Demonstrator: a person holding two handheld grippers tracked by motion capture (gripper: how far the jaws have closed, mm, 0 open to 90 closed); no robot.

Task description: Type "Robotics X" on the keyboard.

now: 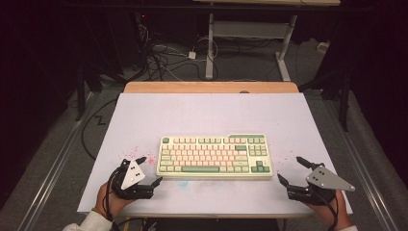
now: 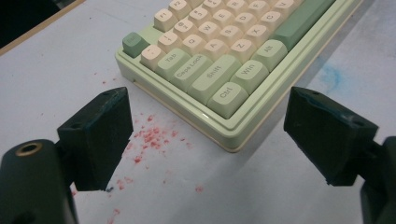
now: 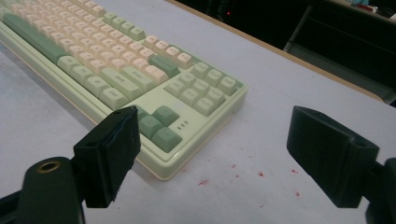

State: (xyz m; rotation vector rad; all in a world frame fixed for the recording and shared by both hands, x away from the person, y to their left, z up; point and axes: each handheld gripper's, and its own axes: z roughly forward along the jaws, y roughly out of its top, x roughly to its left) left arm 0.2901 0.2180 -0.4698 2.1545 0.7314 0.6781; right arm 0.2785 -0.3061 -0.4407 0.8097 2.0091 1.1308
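On the matte white table (image 1: 211,113), a blocky pastel-green keyboard (image 1: 215,155) lies flat.

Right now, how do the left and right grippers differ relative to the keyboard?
The left gripper sits at the keyboard's left front corner, over red specks; the right gripper sits off the right front corner, by the arrow keys. Both have open jaws, hold nothing and point inward at the keyboard.
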